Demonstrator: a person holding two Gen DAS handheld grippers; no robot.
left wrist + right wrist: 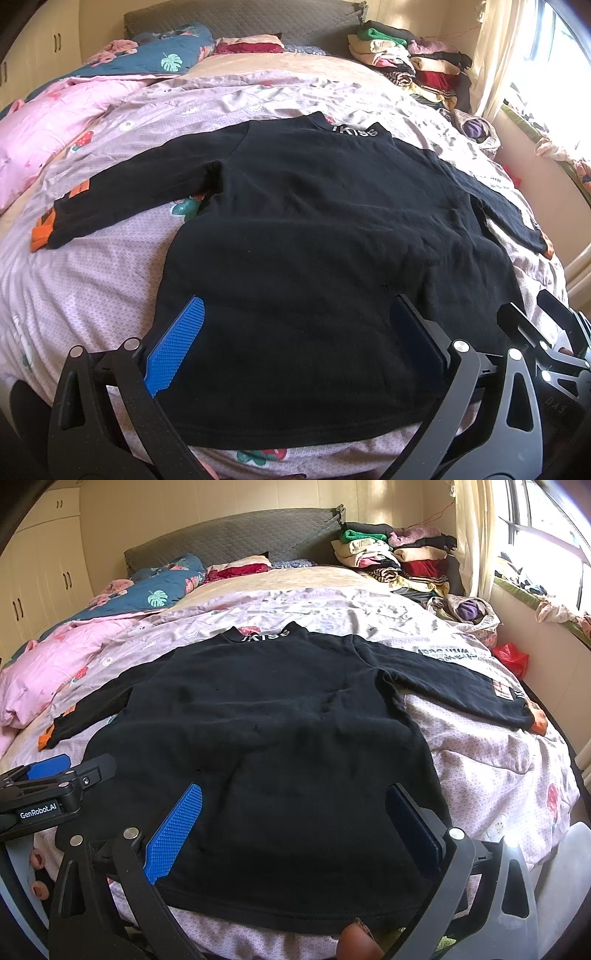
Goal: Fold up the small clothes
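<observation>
A small black long-sleeved sweater [314,229] with orange cuffs lies flat on the bed, back up, collar away from me, both sleeves spread out; it also shows in the right wrist view [280,731]. My left gripper [295,321] is open, its blue fingers [177,343] hovering wide over the hem, left of centre. My right gripper [295,808] is open over the hem, right of centre. The left gripper shows in the right wrist view [55,771] at the sweater's left edge. The right gripper shows in the left wrist view [535,325] at the sweater's right edge.
The bed has a lilac printed sheet [92,280]. A pink and blue quilt [55,122] lies at the left, a pile of folded clothes [410,62] at the far right by the headboard. A window and sill [546,561] stand at the right, a red bag [511,657] beside the bed.
</observation>
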